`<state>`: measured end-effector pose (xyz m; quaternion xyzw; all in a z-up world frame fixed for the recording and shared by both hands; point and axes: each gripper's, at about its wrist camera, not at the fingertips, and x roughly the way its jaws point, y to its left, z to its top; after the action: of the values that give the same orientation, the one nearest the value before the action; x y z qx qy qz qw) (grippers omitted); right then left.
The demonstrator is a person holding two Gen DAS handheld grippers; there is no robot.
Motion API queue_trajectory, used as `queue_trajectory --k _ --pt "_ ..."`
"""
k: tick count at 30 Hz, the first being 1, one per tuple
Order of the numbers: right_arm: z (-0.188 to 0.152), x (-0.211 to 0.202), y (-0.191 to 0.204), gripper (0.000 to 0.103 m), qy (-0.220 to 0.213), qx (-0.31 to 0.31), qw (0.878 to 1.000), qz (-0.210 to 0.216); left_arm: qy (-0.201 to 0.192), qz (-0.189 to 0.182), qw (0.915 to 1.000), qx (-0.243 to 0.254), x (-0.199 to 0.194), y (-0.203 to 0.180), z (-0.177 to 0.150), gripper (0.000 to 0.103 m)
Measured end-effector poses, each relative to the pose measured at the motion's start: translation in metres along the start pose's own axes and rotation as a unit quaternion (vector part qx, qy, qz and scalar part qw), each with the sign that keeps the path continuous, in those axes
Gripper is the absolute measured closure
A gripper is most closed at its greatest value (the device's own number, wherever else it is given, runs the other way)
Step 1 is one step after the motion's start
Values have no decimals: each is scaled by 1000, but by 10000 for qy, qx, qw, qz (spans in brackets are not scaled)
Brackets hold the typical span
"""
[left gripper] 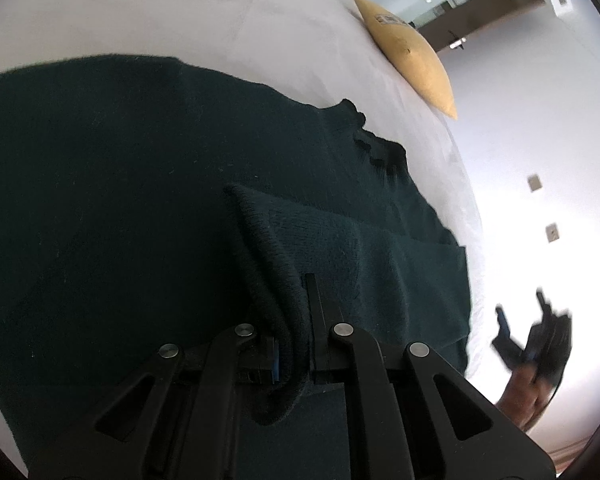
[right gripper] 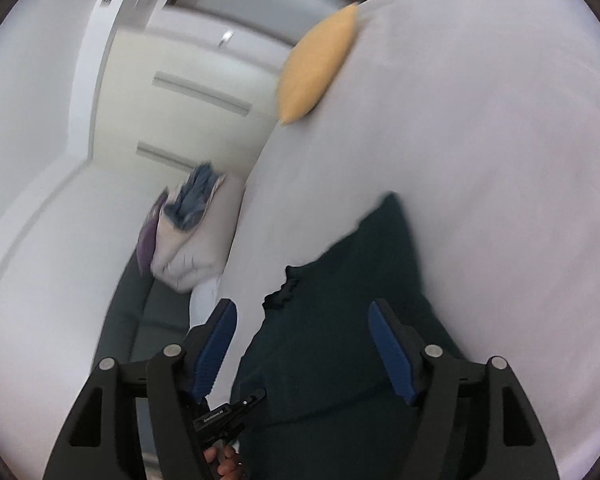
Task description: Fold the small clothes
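A: On the left, a fold of the dark green sweater is pinched in the left gripper, whose jaws are closed tight on the knit. The rest of the garment is spread flat on the white bed. What is risked there?

B: Only a thick, rolled edge is caught. If the fold is pulled across too quickly, the fabric can be dragged out of the pinch, or the whole sweater can be slid over the sheet instead of being folded.

A: And further right?

B: The right gripper is held off the cloth, beside the bed edge, its jaws standing wide with nothing between the blue pads. The far side of the sweater is therefore left unpinned, so a skewed crease is likely if the left side is carried over alone.

A: Anything else to be minded?

B: The ruffled neckline lies near the mattress edge; it can be bunched if caught carelessly. The yellow pillow lies well apart and is not judged a hazard
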<state>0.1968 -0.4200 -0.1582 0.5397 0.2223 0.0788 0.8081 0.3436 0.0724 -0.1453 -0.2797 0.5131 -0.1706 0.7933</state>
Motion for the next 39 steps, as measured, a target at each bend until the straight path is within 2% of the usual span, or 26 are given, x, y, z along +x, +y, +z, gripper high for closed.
queue_trajectory --k 3,6,8,10,12,15,17,20,22,24,26,27,28,30,33,34,35,37,39 --pt "24 46 -8 31 611 88 9981 74 -25 -16 10000 91 -1 1 -2 95" --pt "40 87 -22 31 1017 130 9947 -101 -43 -160 9999 41 0 7 -3 95" --pt "51 104 -40 35 1065 383 9932 -270 -84 -252 9996 36 -1 10 -5 95" --pt "64 113 -57 43 1049 638 9924 -99 -119 -363 9993 52 0 14 -8 94" --pt "67 113 -59 44 1145 699 9910 -16 -133 -497 9987 -23 1 19 -8 94" --pt "55 104 -47 42 1393 326 9896 -175 -125 -555 9983 -88 2 22 -8 94" --pt "36 91 -43 39 1623 306 9862 -56 -133 -548 9984 -69 2 22 -9 94" --pt "1 67 -37 35 1866 126 9823 -141 -149 -635 9978 -133 3 25 -10 94" --pt "-17 54 -37 35 1786 -57 9837 -191 -143 -667 9975 -202 2 27 -8 94" --pt "-28 41 -35 36 1579 -504 9860 -173 -198 -525 9982 -222 -5 27 -9 94" --pt "-30 33 -34 38 1471 -592 9867 -363 -380 -276 9986 -224 -24 27 -11 87" --pt "-31 26 -30 37 1389 -542 9878 -460 -560 -201 9979 -251 -39 29 -13 75" --pt "-31 18 -26 36 1297 -515 9893 -416 -751 -218 9965 -290 -54 33 -15 50" --pt "-36 -1 -14 33 986 -503 9937 -178 -1299 -294 9899 -480 -94 51 -25 20" --pt "-55 -20 0 31 875 -514 9948 68 -1864 -367 9761 -1055 -150 97 -41 20" --pt "-64 -23 4 31 922 -516 9944 90 -2061 -457 9679 -1365 -168 119 -49 20" --pt "-71 -23 7 31 974 -506 9939 80 -2325 -565 9564 -1673 -187 142 -58 20" --pt "-87 -22 12 32 1084 -464 9930 71 -2733 -550 9369 -2108 -216 178 -73 20" --pt "-102 -16 18 32 1222 -439 9915 68 -3118 -532 9103 -2670 -244 221 -90 20"
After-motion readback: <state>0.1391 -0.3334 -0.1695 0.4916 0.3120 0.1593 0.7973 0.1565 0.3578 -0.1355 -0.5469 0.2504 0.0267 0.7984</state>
